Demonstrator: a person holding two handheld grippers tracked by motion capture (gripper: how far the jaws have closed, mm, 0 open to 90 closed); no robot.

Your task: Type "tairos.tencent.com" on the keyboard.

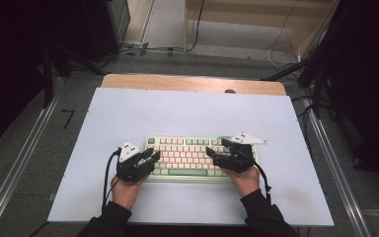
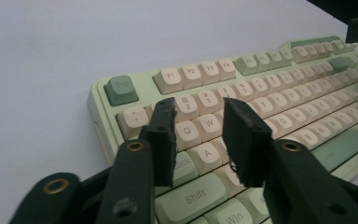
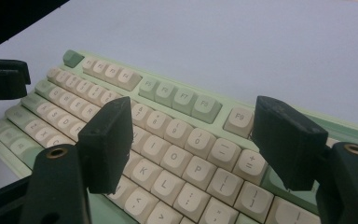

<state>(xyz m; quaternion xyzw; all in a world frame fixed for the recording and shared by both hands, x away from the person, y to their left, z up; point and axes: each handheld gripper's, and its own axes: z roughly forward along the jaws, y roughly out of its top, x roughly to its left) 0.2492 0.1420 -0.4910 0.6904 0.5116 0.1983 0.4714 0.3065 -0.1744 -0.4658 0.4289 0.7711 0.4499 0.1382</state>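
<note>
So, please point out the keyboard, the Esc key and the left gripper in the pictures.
keyboard (image 1: 185, 159), high view, on the cream keys in its middle.
Esc key (image 2: 121, 88), left gripper view, on its green top.
left gripper (image 2: 199, 135), left gripper view, midway between its jaws.

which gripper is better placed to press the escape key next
Left, probably. The left gripper hovers over the keyboard's left end, with the green Esc key just beyond its jaws. The right gripper sits over the right end.

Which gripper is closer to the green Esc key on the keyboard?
Left. The left gripper hovers over the Q and A keys, near the Esc key. The right gripper is over the O and P keys, far along the keyboard.
</note>
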